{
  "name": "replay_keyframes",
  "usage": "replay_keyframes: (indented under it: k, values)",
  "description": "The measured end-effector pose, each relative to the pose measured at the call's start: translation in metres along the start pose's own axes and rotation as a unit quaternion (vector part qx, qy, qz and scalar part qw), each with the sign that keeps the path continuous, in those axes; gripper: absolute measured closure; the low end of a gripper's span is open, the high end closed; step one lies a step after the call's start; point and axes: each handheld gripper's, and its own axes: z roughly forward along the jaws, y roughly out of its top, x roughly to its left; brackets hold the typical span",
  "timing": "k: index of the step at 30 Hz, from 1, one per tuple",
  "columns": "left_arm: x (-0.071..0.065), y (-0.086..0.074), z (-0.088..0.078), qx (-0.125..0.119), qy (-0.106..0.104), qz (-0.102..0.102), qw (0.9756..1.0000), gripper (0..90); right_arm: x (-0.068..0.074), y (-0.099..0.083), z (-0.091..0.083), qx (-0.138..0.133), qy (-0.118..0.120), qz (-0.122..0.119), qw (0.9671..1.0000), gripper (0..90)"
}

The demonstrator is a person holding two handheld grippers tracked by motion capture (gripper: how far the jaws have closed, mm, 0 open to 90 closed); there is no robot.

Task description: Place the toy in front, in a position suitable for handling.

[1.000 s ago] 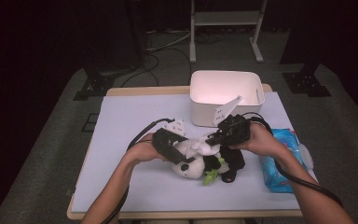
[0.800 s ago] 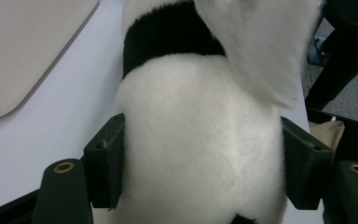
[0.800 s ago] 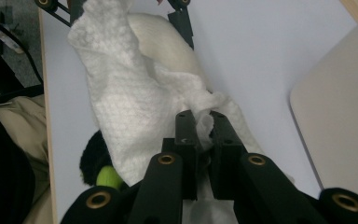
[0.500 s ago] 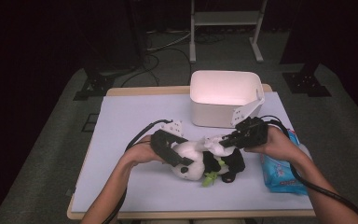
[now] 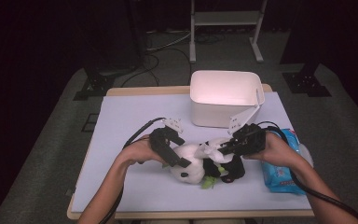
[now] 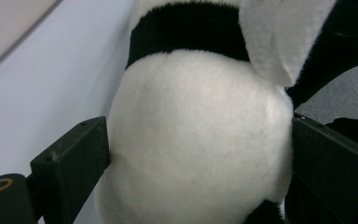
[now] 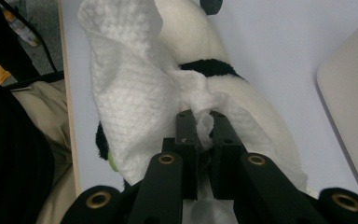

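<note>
A black-and-white panda plush (image 5: 193, 168) lies on the pale table (image 5: 130, 121). My left gripper (image 5: 179, 161) straddles its white head (image 6: 196, 116). Its jaws have just been opening and stand wide, with the head between them and the pads barely touching the fur. My right gripper (image 5: 223, 148) is shut on a white wipe (image 5: 209, 149), pinching a fold (image 7: 204, 122). The wipe (image 7: 130, 84) drapes over the panda's body (image 7: 189, 28).
A white bin (image 5: 223, 95) stands behind the panda toward the table's far edge. At the right edge of the table, under the right forearm, lies a blue pack of wipes (image 5: 279, 175). A green leaf (image 5: 209, 183) pokes out below the plush.
The left jaws have spread wider around the panda's head. The right hand has shifted to the right and slightly nearer, dragging the wipe across the plush.
</note>
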Motion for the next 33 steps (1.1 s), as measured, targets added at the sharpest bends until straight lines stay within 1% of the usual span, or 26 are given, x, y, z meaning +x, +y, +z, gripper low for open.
replay_keyframes:
  k: [2,4,6,13,14,17,19,21,23,24,25,27,28,30,31,33]
  values:
    - [0.0,0.0,0.001,0.0,-0.001,0.0,1.0,4.7,0.002,-0.001,0.0,0.001,0.002,-0.004,1.0,83.2]
    - [-0.002,0.001,0.006,0.01,-0.008,0.001,0.9999,3.8,0.005,-0.002,0.001,0.003,0.006,-0.006,1.0,83.2]
    - [-0.002,0.002,0.009,0.012,-0.01,0.001,0.9999,3.5,0.008,-0.003,0.001,0.005,0.006,-0.006,1.0,83.2]
    - [-0.002,0.002,0.014,0.022,-0.015,0.002,0.9996,1.9,0.01,-0.005,0.003,0.003,0.012,-0.005,0.9999,83.3]
    - [-0.004,0.003,0.016,0.027,-0.014,0.008,0.9995,1.6,0.01,-0.005,0.004,0.004,0.017,-0.006,0.9998,83.3]
    - [-0.004,0.002,0.019,0.027,-0.014,0.009,0.9995,1.3,0.011,-0.006,0.005,0.0,0.019,-0.002,0.9998,83.3]
    - [-0.005,0.002,0.02,0.027,-0.012,0.016,0.9994,1.4,0.011,-0.008,0.005,-0.005,0.022,0.002,0.9997,83.3]
    - [-0.006,0.002,0.021,0.026,-0.012,0.019,0.9994,6.0,0.011,-0.008,0.005,-0.005,0.024,0.004,0.9997,83.3]
    - [-0.007,0.002,0.018,0.023,-0.007,0.03,0.9993,13.4,0.011,-0.009,0.005,-0.007,0.021,-0.003,0.9998,83.3]
    - [-0.007,0.002,0.018,0.023,-0.007,0.03,0.9993,17.7,0.012,-0.009,0.004,-0.008,0.021,-0.002,0.9997,83.3]
    - [-0.007,0.001,0.015,0.017,-0.002,0.04,0.999,21.3,0.012,-0.009,0.004,-0.009,0.02,-0.001,0.9998,83.1]
    - [-0.008,0.002,0.014,0.014,0.0,0.041,0.9991,25.2,0.011,-0.007,0.0,-0.012,0.014,-0.005,0.9998,83.1]
    - [-0.007,0.002,0.013,0.011,0.001,0.045,0.9989,25.2,0.011,-0.007,0.0,-0.012,0.014,-0.005,0.9998,83.1]
    - [-0.006,0.003,0.009,0.003,0.004,0.053,0.9986,28.6,0.01,-0.005,-0.004,-0.017,0.006,-0.008,0.9998,83.1]
    - [-0.005,0.005,0.006,-0.003,0.009,0.061,0.9981,30.3,0.009,-0.003,-0.008,-0.023,0.002,-0.009,0.9997,83.2]
    - [-0.005,0.006,0.005,-0.003,0.009,0.065,0.9979,31.2,0.007,-0.002,-0.011,-0.025,0.001,-0.007,0.9997,83.1]
